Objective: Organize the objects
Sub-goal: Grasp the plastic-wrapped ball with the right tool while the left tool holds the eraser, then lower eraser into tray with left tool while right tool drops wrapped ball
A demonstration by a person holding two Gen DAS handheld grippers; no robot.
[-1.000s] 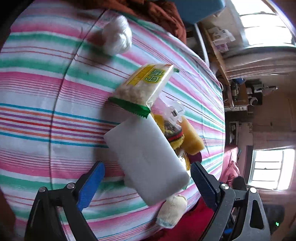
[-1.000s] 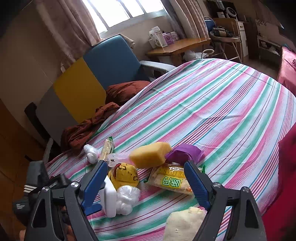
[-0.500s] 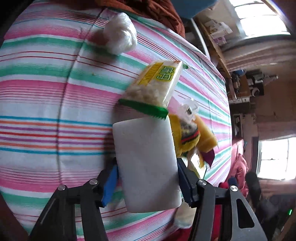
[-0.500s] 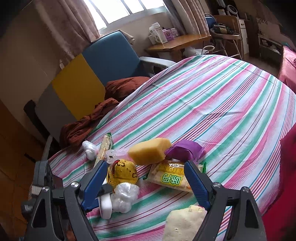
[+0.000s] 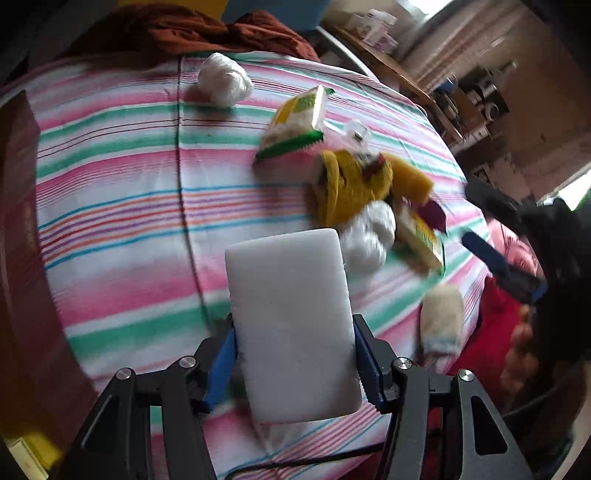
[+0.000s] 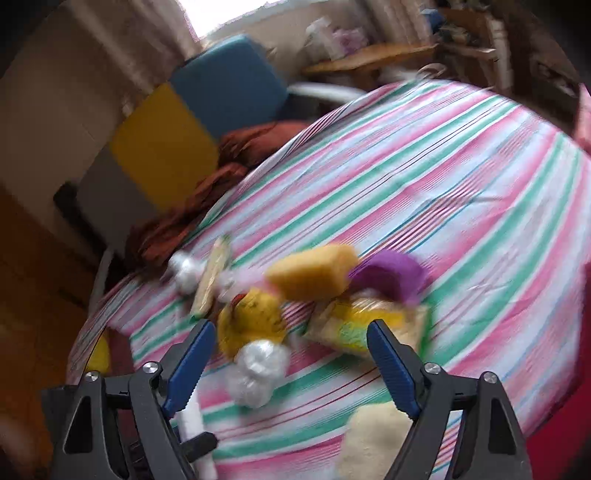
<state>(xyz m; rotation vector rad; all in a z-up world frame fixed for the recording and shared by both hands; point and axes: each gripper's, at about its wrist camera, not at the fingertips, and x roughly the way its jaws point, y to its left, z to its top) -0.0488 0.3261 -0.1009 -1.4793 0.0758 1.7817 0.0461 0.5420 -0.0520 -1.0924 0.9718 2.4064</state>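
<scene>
My left gripper [image 5: 293, 365] is shut on a white foam block [image 5: 291, 325], its blue pads pressing both long sides, just above the striped tablecloth [image 5: 122, 206]. Beyond it lies a pile: a yellow plush toy [image 5: 351, 184], a white plastic ball [image 5: 369, 236], snack packets [image 5: 295, 122], a cream sponge [image 5: 441, 321]. My right gripper [image 6: 290, 328] hangs over that pile with its jaws closing and pressing on nothing. The white plastic ball [image 6: 258, 369] and the yellow plush toy [image 6: 251, 321] lie ahead between its fingers. A yellow sponge [image 6: 314, 271] and a purple object [image 6: 388, 275] sit behind.
A second white ball [image 5: 223, 83] lies near the table's far edge. A reddish-brown cloth [image 5: 192, 33] lies on a blue and yellow chair [image 6: 221, 96] beyond the table. A dark wooden surface [image 5: 22, 258] borders the table on the left. A hand [image 5: 521, 354] shows at the right.
My left gripper shut on the white foam block and carried it away from the pile while rolling. My right gripper sank toward the pile and its jaws narrowed a little.
</scene>
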